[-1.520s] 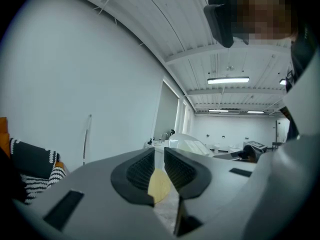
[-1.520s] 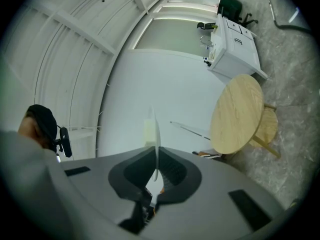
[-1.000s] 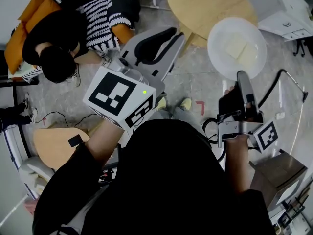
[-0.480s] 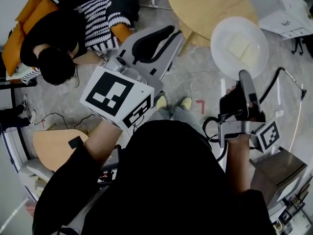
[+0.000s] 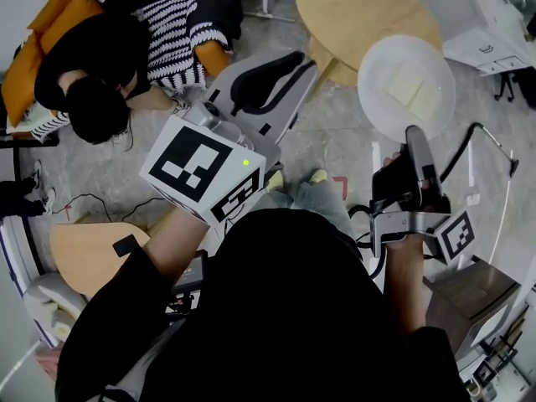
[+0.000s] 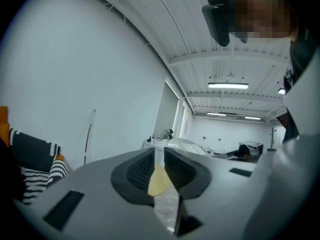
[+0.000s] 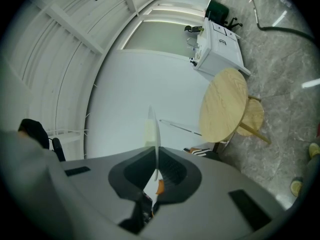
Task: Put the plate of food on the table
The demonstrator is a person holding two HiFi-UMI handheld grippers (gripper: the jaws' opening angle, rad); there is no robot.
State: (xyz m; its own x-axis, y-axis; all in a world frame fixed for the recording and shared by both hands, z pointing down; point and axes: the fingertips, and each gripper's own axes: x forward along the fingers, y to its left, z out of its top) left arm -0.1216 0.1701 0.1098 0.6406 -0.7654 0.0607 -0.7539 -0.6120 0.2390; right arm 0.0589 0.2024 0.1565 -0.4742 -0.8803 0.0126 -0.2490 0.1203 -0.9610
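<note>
Right tool (image 5: 410,134) pinches the plate (image 5: 406,86) near the round table (image 5: 356,7); left tool (image 5: 289,61) slightly spread beside a seated person (image 5: 151,32).

Grey stone floor (image 5: 335,141), white cabinet (image 5: 490,32) (top right), strip light (image 6: 228,85) on ceiling

Food (image 5: 411,90) on plate (image 5: 378,64), table (image 5: 356,7) behind
</note>
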